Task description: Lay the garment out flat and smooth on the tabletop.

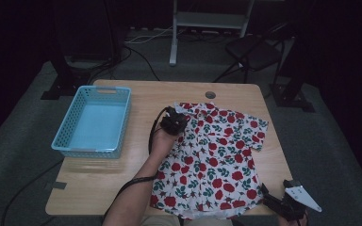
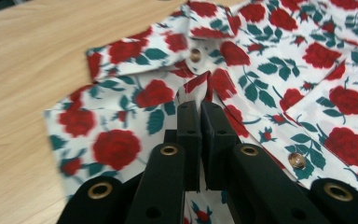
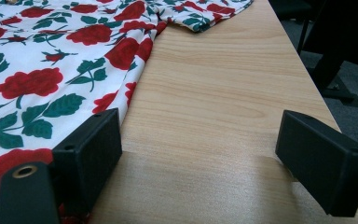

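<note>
Between left gripper (image 2: 200, 109) jaws: pinched fold of rose-print shirt (image 1: 217, 155) near collar | right gripper (image 3: 200, 158) spread wide beside hem | risk: thin bite slips, fabric drags and bunches.

High view overhead facing forward-down, both gripper views low, close along their jaws, all sharing the shirt (image 1: 212, 155)

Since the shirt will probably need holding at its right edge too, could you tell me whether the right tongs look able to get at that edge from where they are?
Probably yes. The right tongs stand open just beside the shirt at its lower right edge, one jaw already over the cloth, with bare table between the jaws and nothing in the way.
</note>
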`<state>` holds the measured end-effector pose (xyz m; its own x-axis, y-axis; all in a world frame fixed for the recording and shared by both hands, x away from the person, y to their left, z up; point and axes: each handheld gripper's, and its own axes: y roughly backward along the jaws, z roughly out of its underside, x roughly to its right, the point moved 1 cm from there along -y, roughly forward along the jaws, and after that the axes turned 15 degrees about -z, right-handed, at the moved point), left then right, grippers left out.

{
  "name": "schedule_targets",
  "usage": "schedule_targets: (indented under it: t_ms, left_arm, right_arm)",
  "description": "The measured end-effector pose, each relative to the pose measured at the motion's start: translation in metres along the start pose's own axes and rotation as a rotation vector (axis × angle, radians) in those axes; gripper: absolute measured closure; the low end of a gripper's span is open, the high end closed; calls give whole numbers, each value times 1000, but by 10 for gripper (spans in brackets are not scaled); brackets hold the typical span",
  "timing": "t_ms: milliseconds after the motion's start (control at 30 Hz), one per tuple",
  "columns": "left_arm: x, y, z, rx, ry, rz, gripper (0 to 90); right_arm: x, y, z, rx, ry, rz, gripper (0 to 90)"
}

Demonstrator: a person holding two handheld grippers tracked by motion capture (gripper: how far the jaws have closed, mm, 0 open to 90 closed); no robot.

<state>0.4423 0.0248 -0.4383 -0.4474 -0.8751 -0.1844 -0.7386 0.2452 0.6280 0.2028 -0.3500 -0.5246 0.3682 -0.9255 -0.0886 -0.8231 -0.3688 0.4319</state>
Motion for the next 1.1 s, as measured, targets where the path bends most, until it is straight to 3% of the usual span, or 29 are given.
schedule_targets:
  t_ms: [267, 533, 767, 933, 1000, 1100]
  left_arm:
    - [-42, 24, 0, 31, 96, -50, 876]
    - [-84, 45, 8, 47, 188, -141, 874]
    - [-111, 49, 24, -19, 249, -237, 871]
    - [-118, 45, 35, -90, 283, -286, 868]
    - [-118, 45, 36, -101, 298, -306, 829]
    - [-119, 47, 35, -110, 332, -314, 629]
  right_arm:
    - [0, 0, 0, 0, -1, 0, 138]
    - [0, -1, 0, 0, -2, 3, 138]
    - [0, -1, 0, 0, -2, 5, 138]
    - [0, -1, 0, 2, -3, 7, 138]
    - [0, -1, 0, 1, -2, 6, 138]
    - [0, -1, 0, 1, -3, 5, 138]
